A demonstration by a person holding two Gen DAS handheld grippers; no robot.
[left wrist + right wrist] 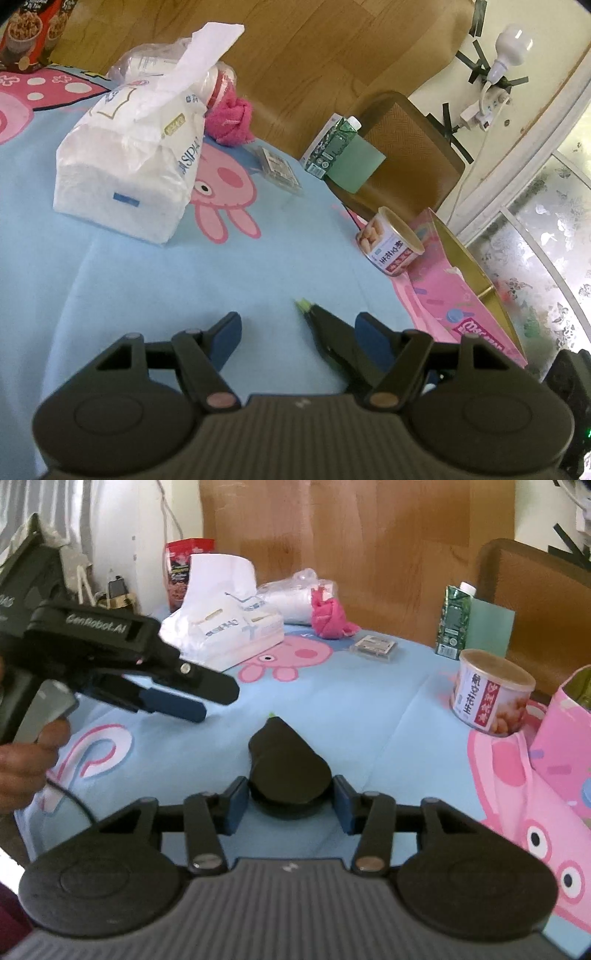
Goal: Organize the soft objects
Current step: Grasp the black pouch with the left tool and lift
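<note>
A light-blue cloth printed with pink cartoon pigs covers the surface (258, 266), smooth with a few faint creases. Toward its far side lies a soft white tissue pack (127, 162) in crinkled plastic film, one sheet standing up from its slot, and just behind it a fuzzy bright-pink towel (231, 122) bunched into a lump beside a clear plastic bag of white things (295, 594). Further right are a flat clear plastic case (279, 170), a green carton (328, 146) with a white cap, a short cylindrical peanut tin (489, 692) with a paper label, and a glossy pink gift bag (561, 738) with a gold lining, cut off by the frame edge. The right gripper (290, 801) points down at a shallow slant, its blue pads (236, 801) pressed against the sides of a smooth, matte black teardrop-shaped object (288, 768); a small yellow-green tip peeks out at its far narrow end, and what the object is cannot be made out. The left gripper (297, 339) stands about half open with nothing between its pads, tilted down over bare cloth; in the right wrist view a hand (26, 753) grips its handle, partly cut off at the left edge. The same black object shows blurred just inside the left gripper's right finger.
</note>
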